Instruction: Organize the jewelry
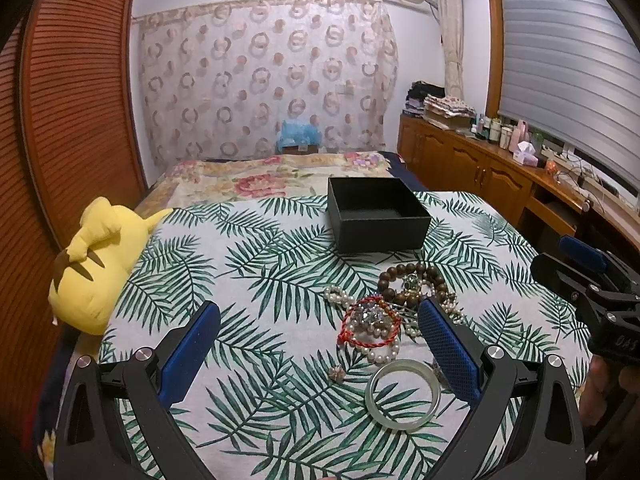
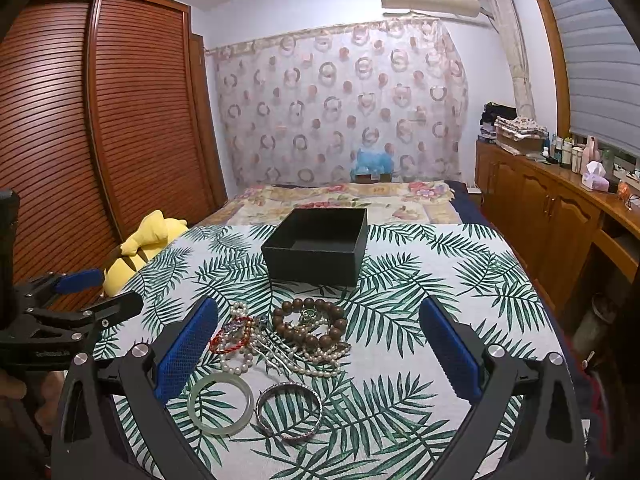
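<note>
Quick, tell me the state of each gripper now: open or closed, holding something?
Left gripper: open, holding nothing, above the jewelry pile.
Right gripper: open, holding nothing, above the same pile.

Our right gripper (image 2: 319, 312) hangs wide apart over the jewelry pile (image 2: 280, 340), just nearer us than the black box (image 2: 316, 256); a jade bangle (image 2: 220, 403) and metal bangle (image 2: 289, 411) lie nearer still.

Matt black box (image 2: 316, 246); glossy bangle (image 2: 220, 403); wood beads (image 2: 308, 322).
</note>
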`<action>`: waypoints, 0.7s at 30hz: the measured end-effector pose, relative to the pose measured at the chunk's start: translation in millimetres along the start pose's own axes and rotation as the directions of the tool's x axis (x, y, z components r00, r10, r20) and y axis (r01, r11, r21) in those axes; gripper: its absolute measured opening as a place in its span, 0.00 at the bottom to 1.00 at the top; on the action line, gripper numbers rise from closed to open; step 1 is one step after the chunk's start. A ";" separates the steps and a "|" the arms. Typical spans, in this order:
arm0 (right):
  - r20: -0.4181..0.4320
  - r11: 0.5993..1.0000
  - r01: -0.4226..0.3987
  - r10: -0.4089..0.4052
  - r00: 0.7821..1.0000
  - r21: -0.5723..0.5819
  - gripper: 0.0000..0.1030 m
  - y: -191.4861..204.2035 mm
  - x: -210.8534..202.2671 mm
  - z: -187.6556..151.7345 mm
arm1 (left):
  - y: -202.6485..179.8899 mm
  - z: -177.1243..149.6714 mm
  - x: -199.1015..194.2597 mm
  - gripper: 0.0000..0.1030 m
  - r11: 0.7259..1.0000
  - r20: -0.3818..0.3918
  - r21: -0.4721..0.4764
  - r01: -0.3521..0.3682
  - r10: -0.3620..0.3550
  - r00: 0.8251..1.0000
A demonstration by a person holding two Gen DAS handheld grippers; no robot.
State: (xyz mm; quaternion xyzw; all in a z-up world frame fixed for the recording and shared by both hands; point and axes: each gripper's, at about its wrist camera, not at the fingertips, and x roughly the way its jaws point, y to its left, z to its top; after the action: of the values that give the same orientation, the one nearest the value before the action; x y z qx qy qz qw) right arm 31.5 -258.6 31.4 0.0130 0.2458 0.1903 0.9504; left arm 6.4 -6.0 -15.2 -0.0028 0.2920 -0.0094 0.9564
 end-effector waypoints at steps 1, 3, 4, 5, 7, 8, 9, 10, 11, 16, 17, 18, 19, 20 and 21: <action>-0.003 1.000 -0.001 0.001 1.000 0.001 0.98 -1.5 1.7 -2.9 | -0.1 -1.7 2.9 0.93 1.000 -0.007 -0.001 0.003 -0.003 1.000; -0.011 1.000 -0.002 0.002 1.000 0.001 0.98 -1.0 5.7 -6.3 | 4.4 -5.1 9.2 0.93 1.000 -0.024 -0.002 0.008 -0.008 1.000; -0.014 1.000 -0.003 0.003 1.000 0.001 0.98 0.7 7.7 -7.7 | 5.3 -6.4 10.6 0.93 1.000 -0.028 -0.003 0.009 -0.009 1.000; -0.023 1.000 0.000 0.000 1.000 0.001 0.98 2.1 11.7 -9.7 | 6.1 -7.0 12.0 0.93 1.000 -0.031 -0.004 0.010 -0.010 0.999; -0.029 1.000 0.001 -0.001 1.000 0.003 0.98 -1.5 10.0 -10.2 | 9.3 -9.5 16.2 0.93 1.000 -0.044 -0.007 0.011 -0.012 0.999; -0.032 1.000 0.002 -0.002 0.999 0.004 0.98 -2.0 10.3 -11.7 | 11.0 -9.7 16.9 0.93 1.000 -0.050 -0.009 0.013 -0.013 0.999; -0.033 1.000 0.002 -0.002 0.999 0.005 0.98 -1.8 11.1 -12.7 | 12.2 -11.9 19.7 0.93 1.000 -0.057 -0.011 0.016 -0.016 0.998; -0.035 1.000 0.002 -0.002 0.999 0.006 0.98 -2.6 9.6 -12.3 | 12.6 -11.4 19.3 0.93 1.000 -0.059 -0.012 0.016 -0.017 0.998; -0.038 1.000 0.002 -0.002 0.999 0.008 0.98 -1.8 10.9 -12.8 | 13.3 -11.6 19.6 0.93 1.000 -0.061 -0.013 0.017 -0.018 0.998; -0.046 1.000 -0.005 0.005 0.999 0.009 0.98 -5.3 14.2 -16.0 | 16.2 -12.5 22.9 0.93 1.000 -0.078 -0.015 0.028 -0.029 0.997; -0.051 1.000 -0.009 0.009 0.999 0.006 0.98 -6.1 15.1 -17.5 | 16.4 -12.9 24.3 0.93 0.999 -0.082 -0.015 0.032 -0.033 0.996; -0.058 1.000 -0.013 0.013 0.998 0.001 0.98 -6.9 16.3 -19.4 | 16.8 -13.3 25.9 0.93 0.999 -0.086 -0.015 0.036 -0.037 0.996; -0.063 1.000 -0.017 0.017 0.998 -0.003 0.98 -8.2 16.5 -21.0 | 18.0 -14.4 29.4 0.93 0.999 -0.097 -0.013 0.041 -0.042 0.994; -0.074 1.000 -0.021 0.021 0.997 -0.010 0.97 -8.2 18.8 -23.6 | 18.6 -15.0 31.4 0.93 0.999 -0.103 -0.012 0.045 -0.046 0.994; -0.085 1.000 -0.027 0.025 0.996 -0.015 0.92 -8.5 21.0 -26.2 | 19.0 -16.2 33.1 0.93 0.999 -0.108 -0.011 0.048 -0.049 0.993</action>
State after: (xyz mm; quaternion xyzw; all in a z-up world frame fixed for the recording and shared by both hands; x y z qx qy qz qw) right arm 39.1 -260.6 -2.4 0.0002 0.2841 0.2051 0.9366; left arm 25.2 12.4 -47.3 -0.0135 0.3433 -0.0316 0.9386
